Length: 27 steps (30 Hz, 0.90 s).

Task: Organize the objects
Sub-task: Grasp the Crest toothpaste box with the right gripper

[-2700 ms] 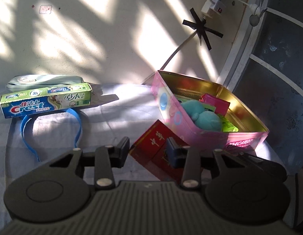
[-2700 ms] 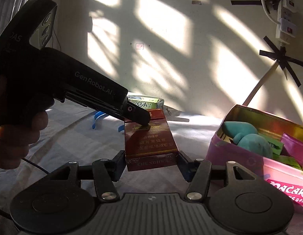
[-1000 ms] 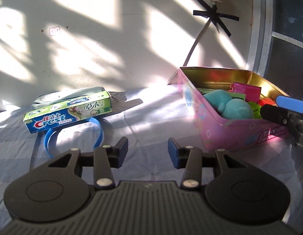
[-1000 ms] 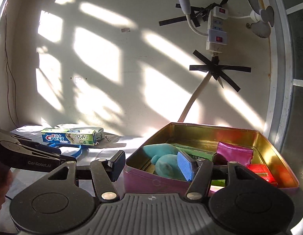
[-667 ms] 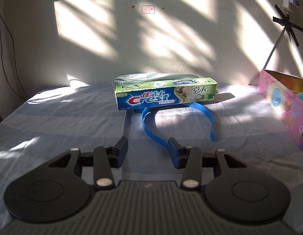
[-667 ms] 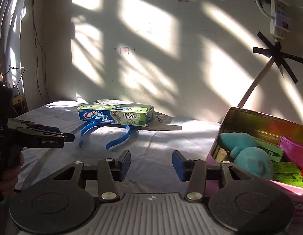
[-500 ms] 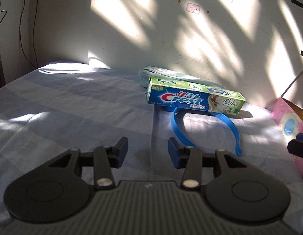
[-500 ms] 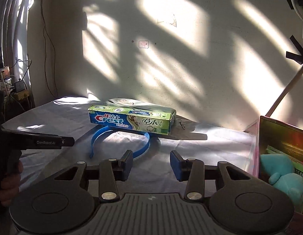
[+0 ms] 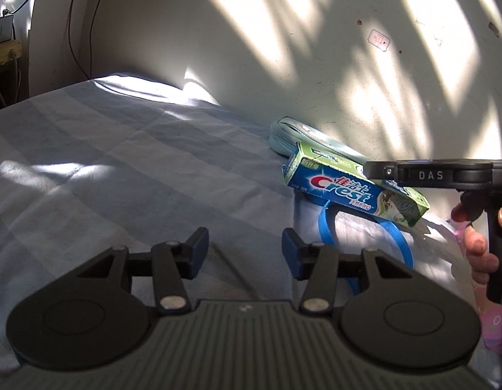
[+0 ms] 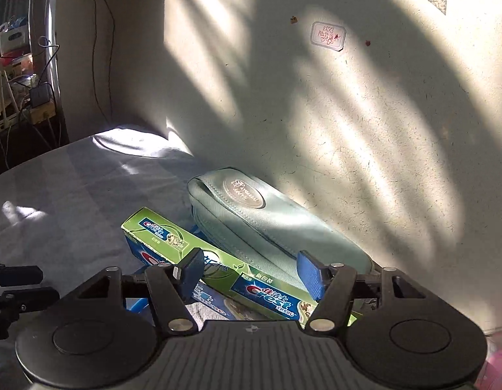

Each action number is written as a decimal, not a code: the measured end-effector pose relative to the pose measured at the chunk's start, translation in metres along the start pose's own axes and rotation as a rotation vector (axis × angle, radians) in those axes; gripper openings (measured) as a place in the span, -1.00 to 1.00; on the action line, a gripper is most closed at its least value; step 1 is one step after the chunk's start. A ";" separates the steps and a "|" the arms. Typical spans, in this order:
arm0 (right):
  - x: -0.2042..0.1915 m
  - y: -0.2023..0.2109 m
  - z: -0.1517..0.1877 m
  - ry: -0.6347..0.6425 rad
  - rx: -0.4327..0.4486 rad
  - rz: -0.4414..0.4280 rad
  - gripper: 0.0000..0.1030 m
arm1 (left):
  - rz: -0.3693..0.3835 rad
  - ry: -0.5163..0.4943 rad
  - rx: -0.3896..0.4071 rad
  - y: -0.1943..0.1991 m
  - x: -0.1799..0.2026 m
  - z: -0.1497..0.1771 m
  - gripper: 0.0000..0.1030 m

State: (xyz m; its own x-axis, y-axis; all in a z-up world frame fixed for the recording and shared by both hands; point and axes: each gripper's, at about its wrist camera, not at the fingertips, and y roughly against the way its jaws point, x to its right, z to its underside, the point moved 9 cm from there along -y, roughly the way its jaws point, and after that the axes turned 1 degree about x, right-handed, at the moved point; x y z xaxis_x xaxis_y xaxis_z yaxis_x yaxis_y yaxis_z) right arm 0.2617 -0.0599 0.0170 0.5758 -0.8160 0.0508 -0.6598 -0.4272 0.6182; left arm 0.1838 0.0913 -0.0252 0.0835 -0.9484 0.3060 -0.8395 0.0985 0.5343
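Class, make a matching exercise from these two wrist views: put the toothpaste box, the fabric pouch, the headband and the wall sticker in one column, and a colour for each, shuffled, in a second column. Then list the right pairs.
Things:
1. toothpaste box
2. fabric pouch
3. headband
4. wall sticker

Colours:
A. plain bright blue
B. white with a pink border
C. green and blue
D. pale grey-green

Pairs: 1-C, 2-D, 3-A, 4-B

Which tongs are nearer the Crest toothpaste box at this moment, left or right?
Right. The right tongs hover directly over the Crest toothpaste box, jaws open astride it. The left tongs sit off to its side over bare sheet, empty.
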 end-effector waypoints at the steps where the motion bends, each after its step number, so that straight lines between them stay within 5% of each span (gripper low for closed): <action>1: 0.002 0.001 0.002 -0.034 -0.024 -0.030 0.08 | -0.004 0.010 0.001 0.000 -0.003 -0.001 0.01; 6: -0.019 0.033 0.041 -0.017 -0.057 -0.096 0.07 | -0.010 0.043 0.008 0.001 -0.010 -0.006 0.01; 9: -0.028 0.057 0.067 -0.034 -0.032 -0.089 -0.22 | -0.013 0.025 0.026 0.003 -0.007 -0.009 0.01; 15: -0.012 0.096 0.096 -0.125 0.125 0.060 0.26 | 0.055 -0.024 0.048 -0.002 0.013 -0.037 0.42; 17: -0.018 0.102 0.107 -0.105 0.132 0.059 0.33 | 0.095 -0.059 0.001 -0.015 0.025 -0.045 0.47; 20: -0.025 0.102 0.118 -0.068 0.131 0.092 0.35 | 0.159 -0.071 -0.066 -0.034 0.043 -0.051 0.51; 24: -0.016 0.093 0.126 -0.130 0.117 0.106 0.35 | 0.160 -0.122 -0.051 -0.054 0.062 -0.058 0.81; 27: -0.011 0.083 0.130 -0.160 0.093 0.109 0.30 | 0.185 -0.119 -0.096 -0.069 0.071 -0.052 0.72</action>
State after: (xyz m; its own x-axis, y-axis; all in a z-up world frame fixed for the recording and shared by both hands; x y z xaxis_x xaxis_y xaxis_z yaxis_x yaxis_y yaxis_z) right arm 0.1381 -0.1366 -0.0343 0.4197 -0.9075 -0.0163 -0.7601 -0.3612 0.5402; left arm 0.2758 0.0333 0.0007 -0.1356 -0.9397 0.3139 -0.7792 0.2968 0.5521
